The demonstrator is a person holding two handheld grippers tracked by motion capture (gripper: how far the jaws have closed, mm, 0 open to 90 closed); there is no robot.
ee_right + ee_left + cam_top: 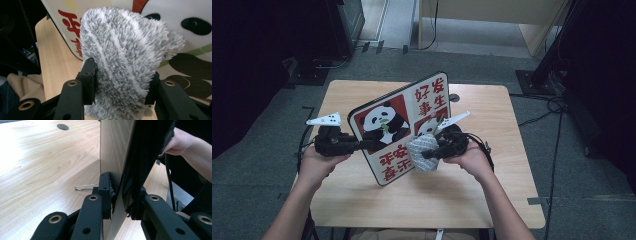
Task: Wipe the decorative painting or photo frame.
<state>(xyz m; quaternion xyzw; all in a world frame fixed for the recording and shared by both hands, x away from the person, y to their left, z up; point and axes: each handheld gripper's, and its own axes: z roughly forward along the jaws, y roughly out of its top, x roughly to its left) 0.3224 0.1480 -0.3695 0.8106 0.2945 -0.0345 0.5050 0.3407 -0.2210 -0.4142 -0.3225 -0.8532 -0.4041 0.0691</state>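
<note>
A flat board (404,127) printed with pandas and red characters is held upright on edge over the middle of the wooden table (472,200), its printed face turned toward the person's right side. Its lower corner is seen near the tabletop; whether it touches cannot be told from the high view. The board's left edge is clamped by the left gripper (362,145), whose jaws are closed on it: in the left gripper view one pad is pressed to the pale wood-grain back (112,152) and the other to the dark face of the board.

A fluffy grey cloth (423,152) is pinched between the jaws of the right gripper (432,152) and is pressed against the printed face near the lower panda. In the right gripper view the cloth (125,67) is shown as a thick, shaggy pile (bunched into a rounded wad) squeezed by both black pads.

Bare tabletop is left in front of the board and toward both side edges, with more open room behind it. A thin wire clip (85,187) is seen lying on the wood just beside the left jaw. The board's corners are rounded and its rim is dark.
</note>
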